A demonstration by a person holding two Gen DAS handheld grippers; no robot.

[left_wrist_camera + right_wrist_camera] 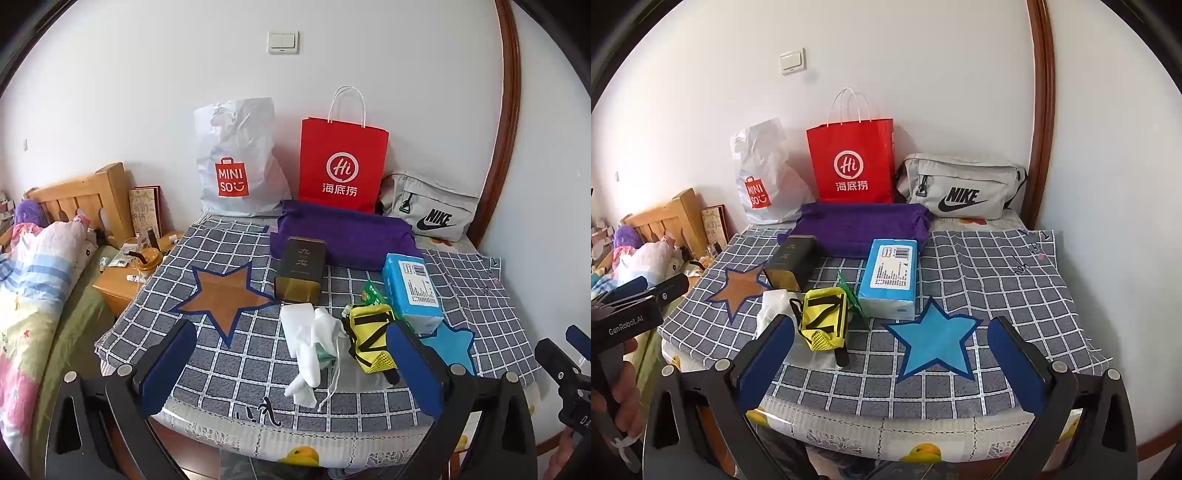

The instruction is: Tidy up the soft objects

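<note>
On the checked cloth lie a white crumpled cloth bag (314, 343) (772, 306), a yellow mesh pouch (371, 339) (823, 319), a green packet (371, 293), a blue tissue pack (410, 291) (890, 278), a dark tin (301, 269) (792, 264) and a folded purple towel (343, 236) (864, 225). My left gripper (291, 373) is open and empty, hovering at the near edge in front of the white bag. My right gripper (892, 365) is open and empty, above the blue star patch (934, 339).
A white MINISO bag (240, 162) (764, 177), a red paper bag (341, 162) (853, 162) and a grey Nike bag (428, 210) (960, 184) stand against the back wall. A brown star patch (225, 295) lies left. A bed (33, 280) and nightstand (122, 280) are left.
</note>
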